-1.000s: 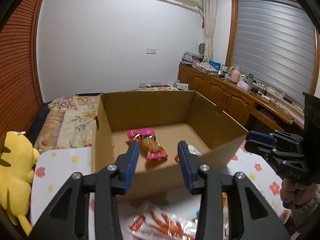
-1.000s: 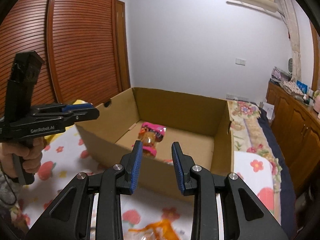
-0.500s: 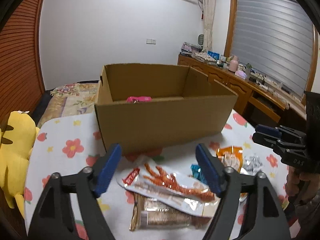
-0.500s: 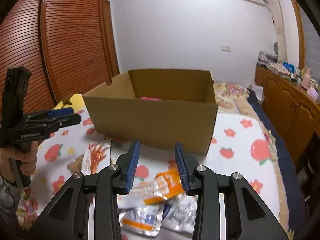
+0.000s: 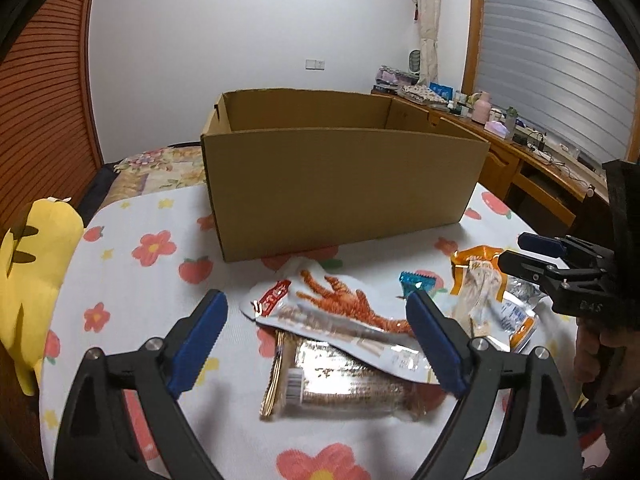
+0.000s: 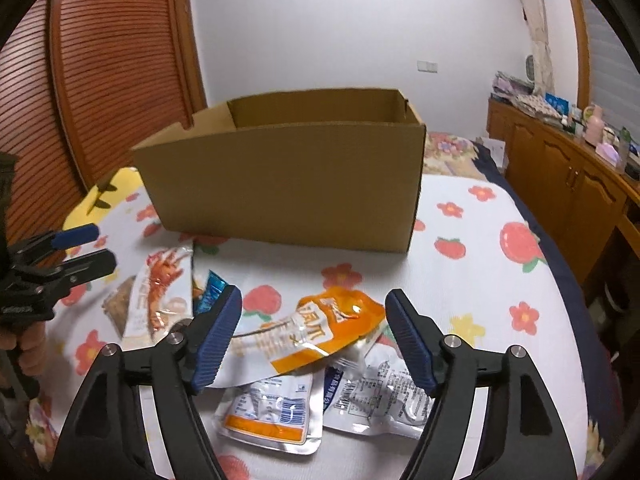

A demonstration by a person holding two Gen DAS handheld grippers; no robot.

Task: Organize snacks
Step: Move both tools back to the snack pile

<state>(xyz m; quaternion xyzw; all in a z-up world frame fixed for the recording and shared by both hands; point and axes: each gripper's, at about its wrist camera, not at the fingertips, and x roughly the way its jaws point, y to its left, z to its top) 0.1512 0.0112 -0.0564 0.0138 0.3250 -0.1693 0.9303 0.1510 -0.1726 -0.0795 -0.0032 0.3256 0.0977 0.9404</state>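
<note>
An open cardboard box (image 5: 340, 184) stands on the flowered cloth; it also shows in the right wrist view (image 6: 288, 184). Its inside is hidden. Several snack packets lie in front of it. My left gripper (image 5: 316, 340) is open and empty above a white packet with red chicken feet (image 5: 340, 312) and a clear brown packet (image 5: 340, 388). My right gripper (image 6: 314, 340) is open and empty above an orange packet (image 6: 316, 328), with silver packets (image 6: 276, 412) beneath. A small blue packet (image 6: 210, 292) lies between the piles.
A yellow plush toy (image 5: 28, 276) lies at the cloth's left edge. A wooden cabinet (image 6: 560, 168) with clutter runs along the right. A slatted wooden door (image 6: 112, 80) stands at the left. A flowered bed (image 5: 160, 168) is behind the box.
Both grippers have dropped from above the box to the packets in front of it, and both have opened wider. The pink packet inside the box is out of sight.
</note>
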